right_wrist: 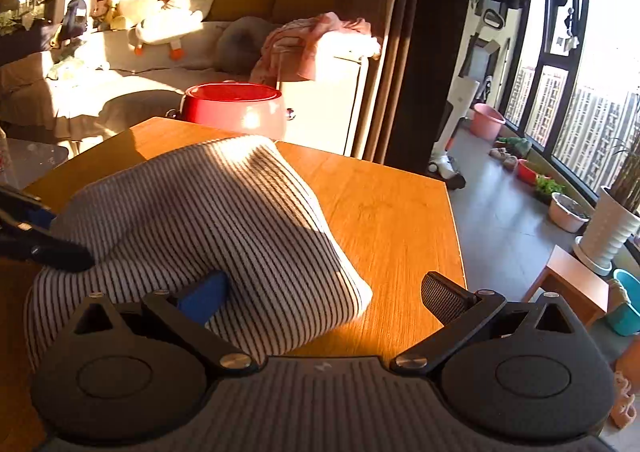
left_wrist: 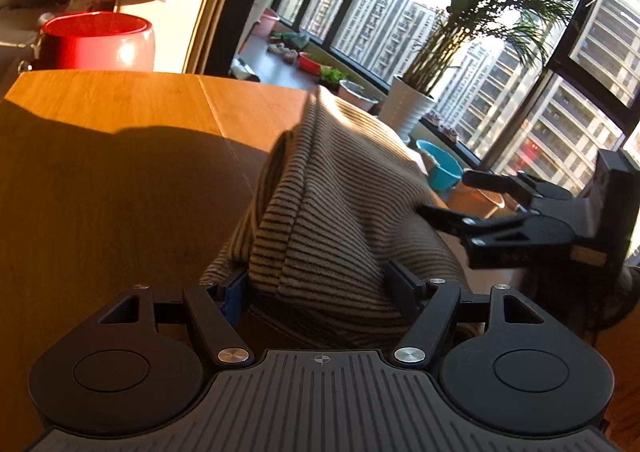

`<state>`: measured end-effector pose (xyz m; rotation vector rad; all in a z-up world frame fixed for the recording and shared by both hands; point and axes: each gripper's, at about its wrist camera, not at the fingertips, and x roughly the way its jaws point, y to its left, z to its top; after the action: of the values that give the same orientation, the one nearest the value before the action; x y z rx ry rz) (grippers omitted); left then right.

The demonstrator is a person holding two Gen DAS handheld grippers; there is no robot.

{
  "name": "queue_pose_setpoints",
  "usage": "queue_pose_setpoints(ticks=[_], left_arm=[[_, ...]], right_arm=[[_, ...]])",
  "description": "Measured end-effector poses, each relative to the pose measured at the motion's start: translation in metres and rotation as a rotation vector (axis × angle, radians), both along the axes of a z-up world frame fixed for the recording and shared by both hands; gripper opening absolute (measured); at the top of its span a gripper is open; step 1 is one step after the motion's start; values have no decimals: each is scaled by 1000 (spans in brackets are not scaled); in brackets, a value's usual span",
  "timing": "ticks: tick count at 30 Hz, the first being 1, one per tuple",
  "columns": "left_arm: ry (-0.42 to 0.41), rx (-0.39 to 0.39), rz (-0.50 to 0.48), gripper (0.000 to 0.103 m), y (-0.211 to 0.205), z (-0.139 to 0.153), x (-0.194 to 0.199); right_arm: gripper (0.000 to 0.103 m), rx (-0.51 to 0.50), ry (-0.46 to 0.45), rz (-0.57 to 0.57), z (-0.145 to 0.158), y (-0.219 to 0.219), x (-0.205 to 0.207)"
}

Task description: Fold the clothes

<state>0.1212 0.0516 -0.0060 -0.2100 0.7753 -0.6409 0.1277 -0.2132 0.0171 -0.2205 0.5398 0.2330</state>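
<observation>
A folded striped garment lies on the wooden table, humped up in the middle. In the left wrist view the garment fills the gap between the wide-apart fingers of my left gripper, which is open. My right gripper is open too: its left blue pad is tucked under the garment's near edge and its right finger is over bare table. The right gripper also shows at the garment's right side, and the left gripper at its left side.
A red pot stands just past the table's far edge. Beyond it are a sofa with plush toys and a pink blanket. To the right, the floor below holds basins, a white plant pot and a small stool by the windows.
</observation>
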Motion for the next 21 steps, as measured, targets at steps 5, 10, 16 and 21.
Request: queue_pose_setpoints(ticks=[5, 10, 16, 21], left_arm=[[8, -21, -121, 79, -25, 4, -22], [-7, -26, -114, 79, -24, 11, -24], [-3, -13, -84, 80, -21, 10, -20], [-48, -56, -45, 79, -3, 22, -23]], right_arm=[[103, -11, -27, -79, -1, 0, 17], [103, 130, -81, -40, 23, -8, -2], [103, 52, -5, 8, -14, 18, -4], [103, 113, -1, -9, -17, 12, -3]])
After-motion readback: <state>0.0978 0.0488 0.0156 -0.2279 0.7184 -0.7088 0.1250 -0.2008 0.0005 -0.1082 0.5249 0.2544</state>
